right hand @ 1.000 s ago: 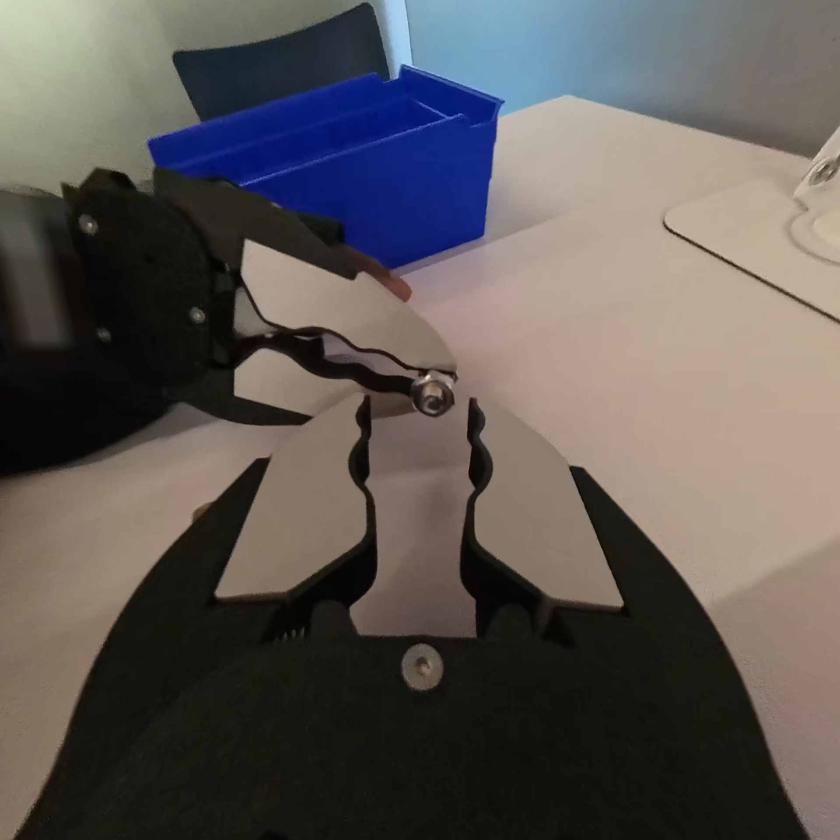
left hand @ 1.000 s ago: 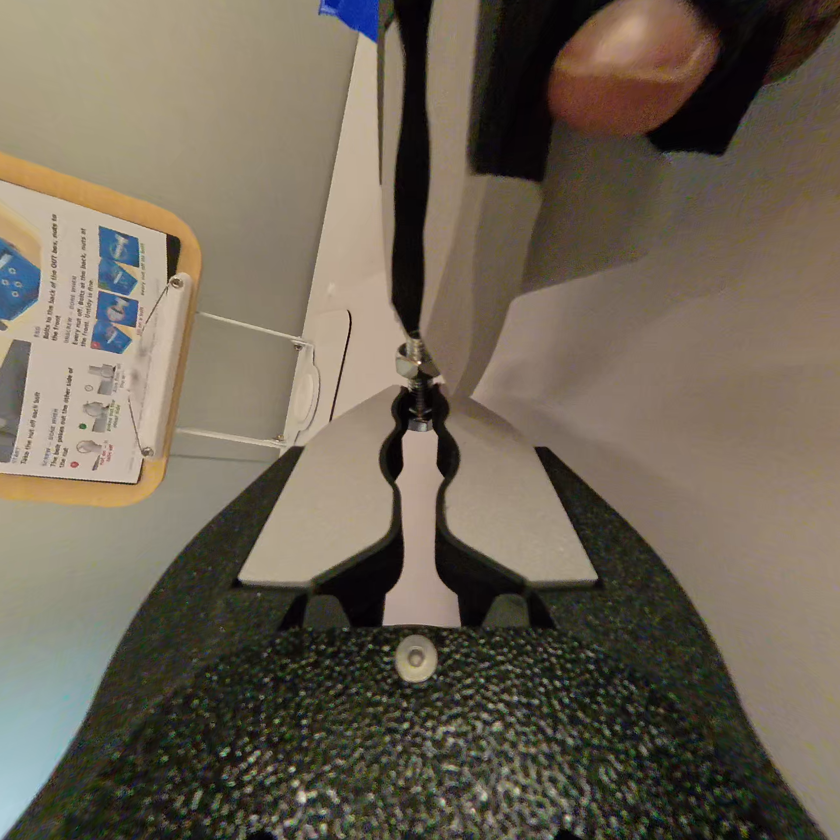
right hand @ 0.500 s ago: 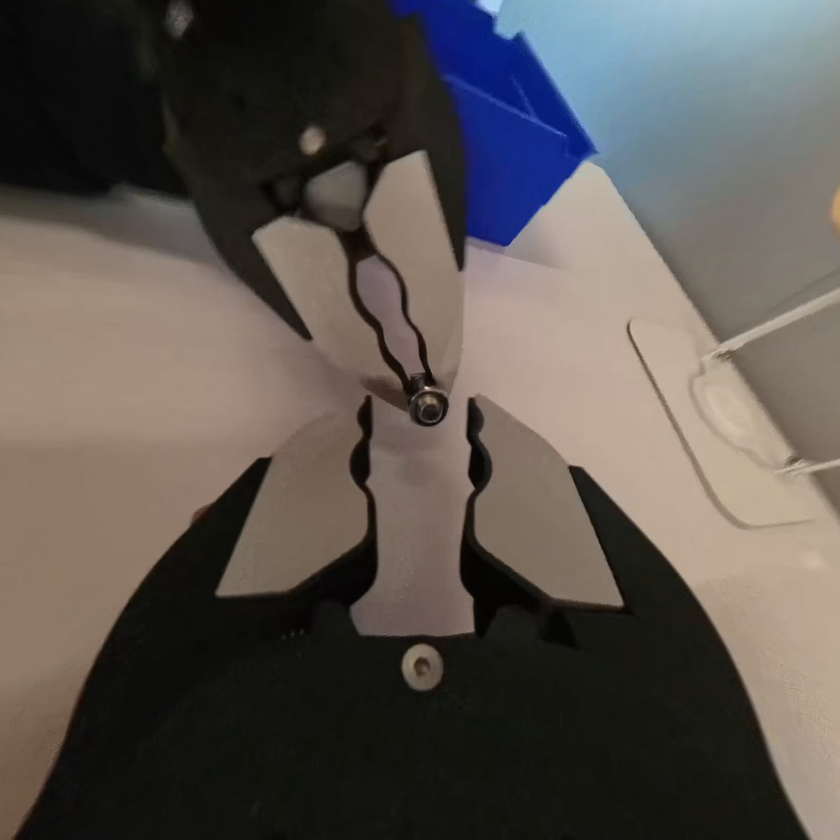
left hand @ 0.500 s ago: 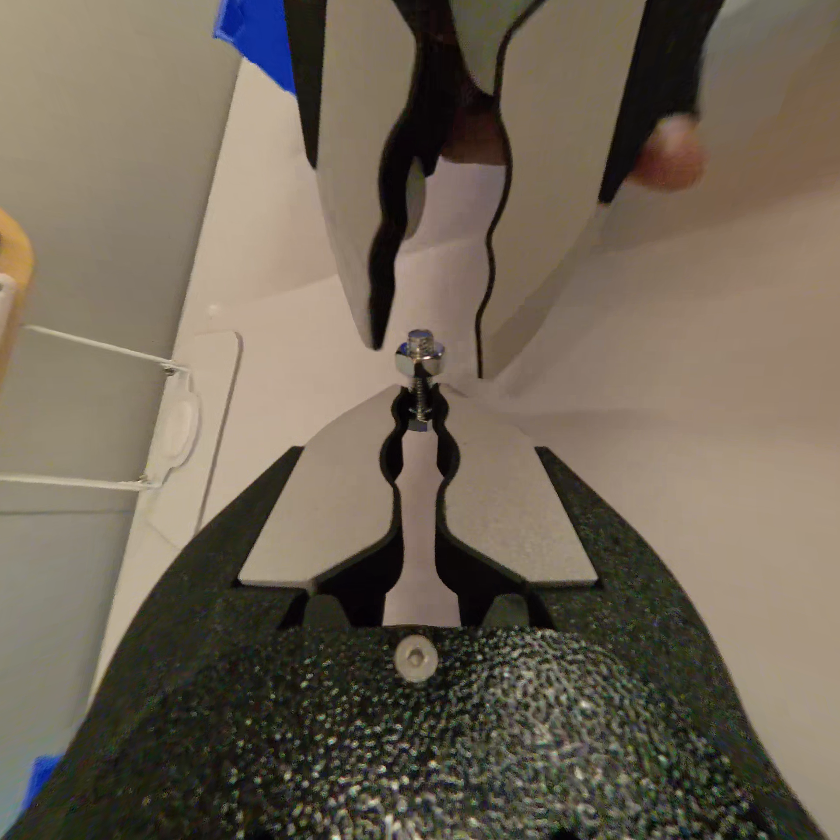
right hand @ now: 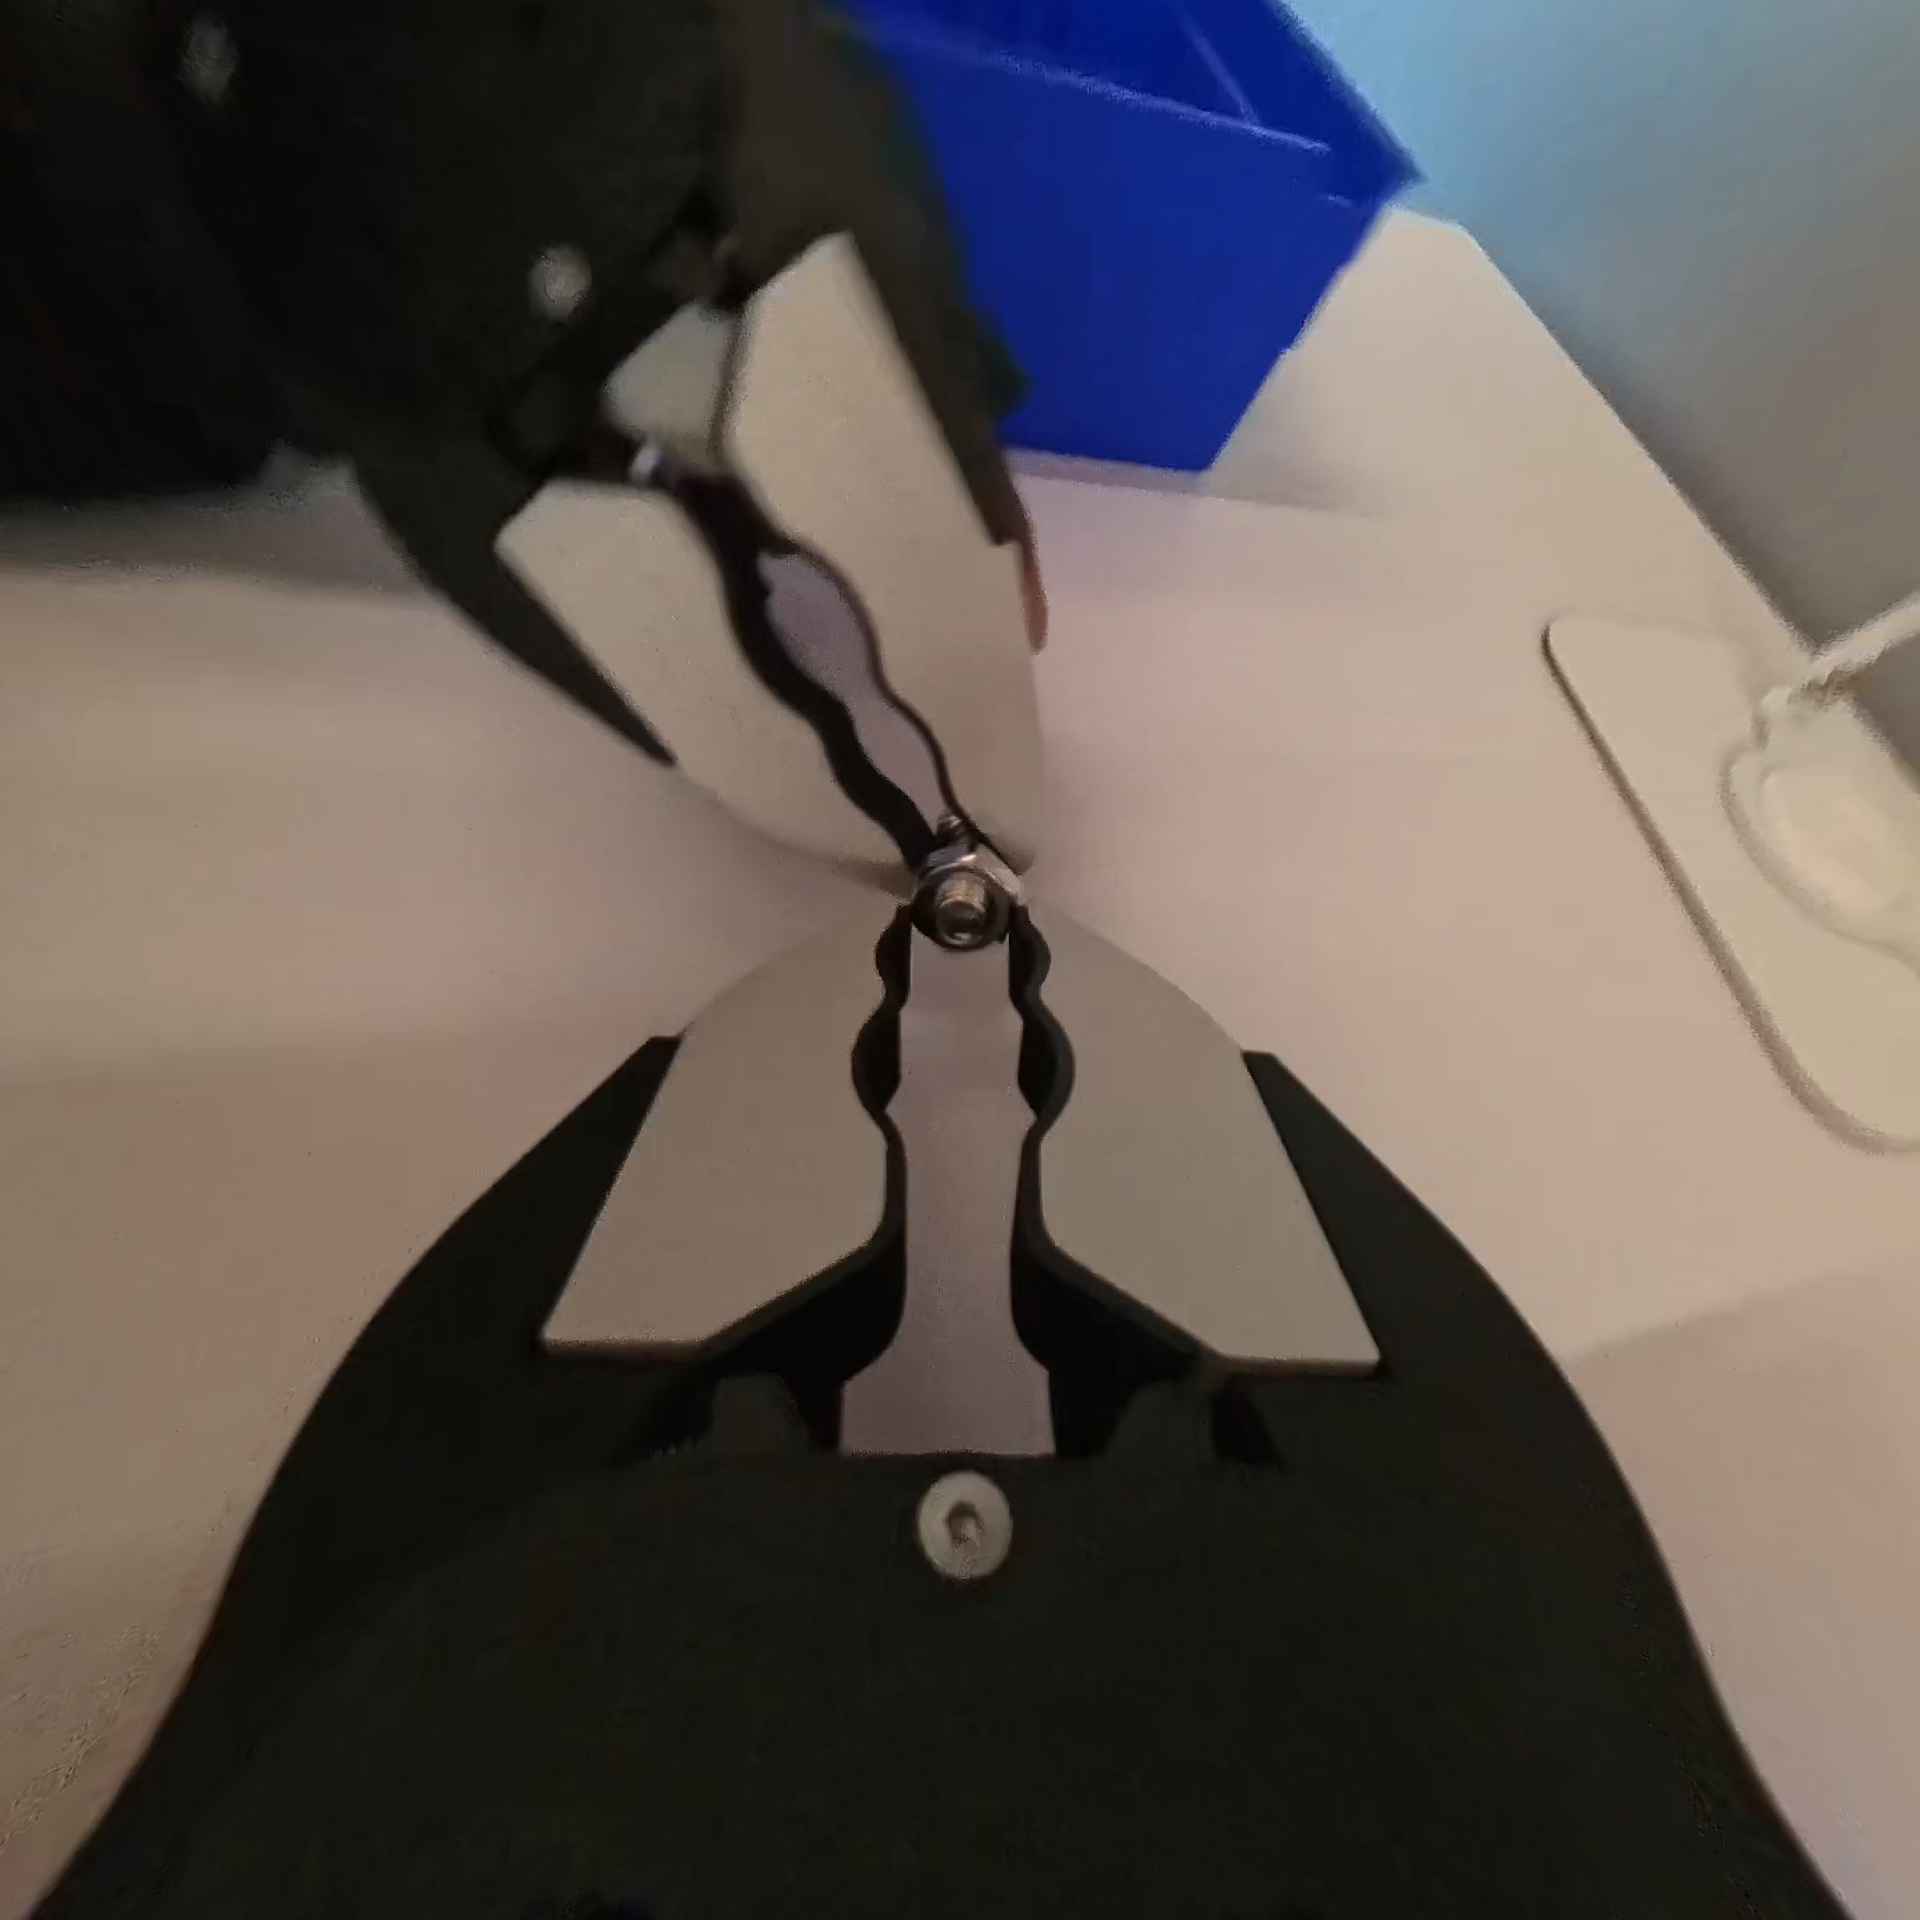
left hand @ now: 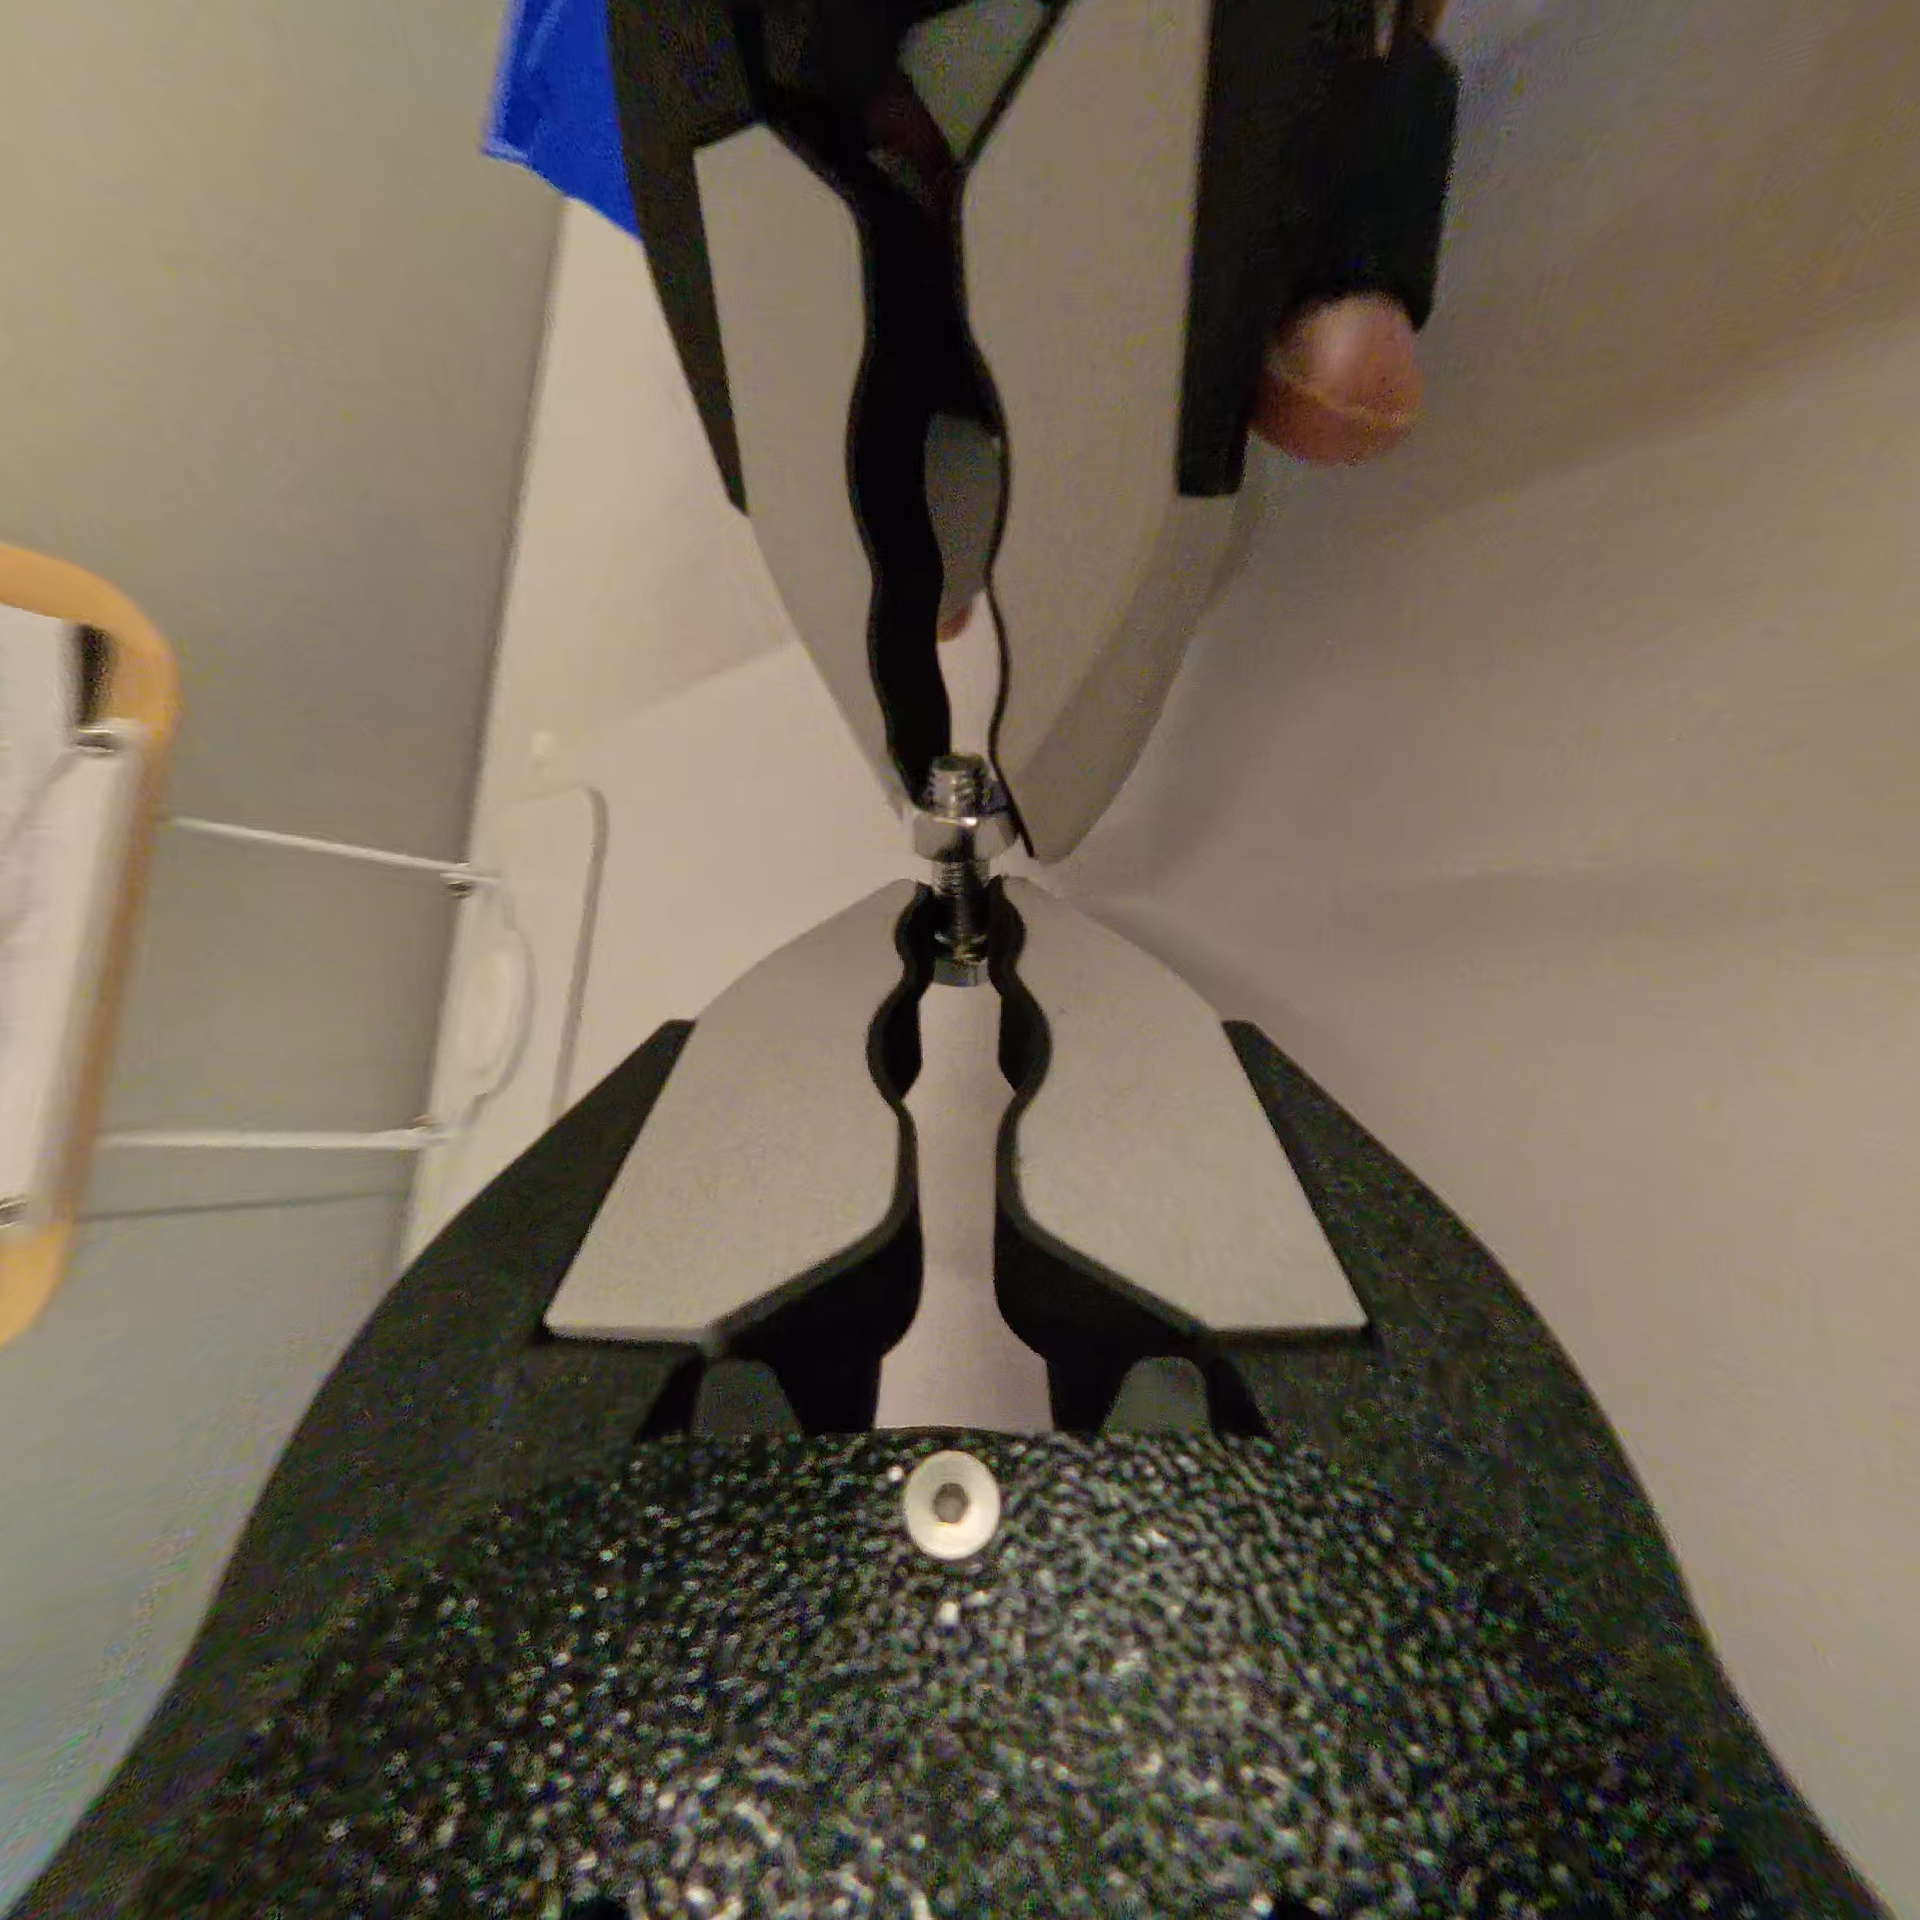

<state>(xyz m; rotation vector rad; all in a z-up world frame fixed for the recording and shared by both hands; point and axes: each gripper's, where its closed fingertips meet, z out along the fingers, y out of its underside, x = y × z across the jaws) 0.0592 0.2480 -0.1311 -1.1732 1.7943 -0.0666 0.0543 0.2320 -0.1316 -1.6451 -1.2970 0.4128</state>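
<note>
Left gripper (left hand: 958, 914) clamping a small silver bolt (left hand: 956, 894) by the lower shank and head, both pads pressing on it, threaded end pointing straight out past the fingertips. Threaded onto that end, a silver hex nut (left hand: 956, 826), sitting near the tip with a little thread showing beyond it.

Right gripper (right hand: 961, 920) closing around that nut (right hand: 961, 896) from the opposite side, its 2 fingertips sitting at the nut's flanks; contact looking likely on both sides, though slight blur is making a firm press hard to confirm. Seen from the left wrist view, the right gripper's fingertips (left hand: 1013, 821) bracketing the nut tip to tip with the left pair.

Possible trouble from here: the nut's flats slipping between the smooth pads if the squeeze is light or off-centre; the bolt twisting in the left grasp, since only a short length is being pinched; the 2 sets of fingertips colliding, being almost touching; the nut dropping to the table if released mid-thread, and rolling away.

Beneath both grippers, a plain white table (right hand: 312, 831), matte and pale. Farther back, a blue plastic bin (right hand: 1143, 312) standing on the table. To the right in the right wrist view, the white base plate of a stand (right hand: 1683, 831) with thin white wire arms (left hand: 312, 842) holding a wood-edged board (left hand: 125, 831) with a printed sheet. Behind, a plain grey wall (left hand: 260, 416). At the right gripper's handle, a person's fingertip (left hand: 1340, 395) showing from a black glove.
</note>
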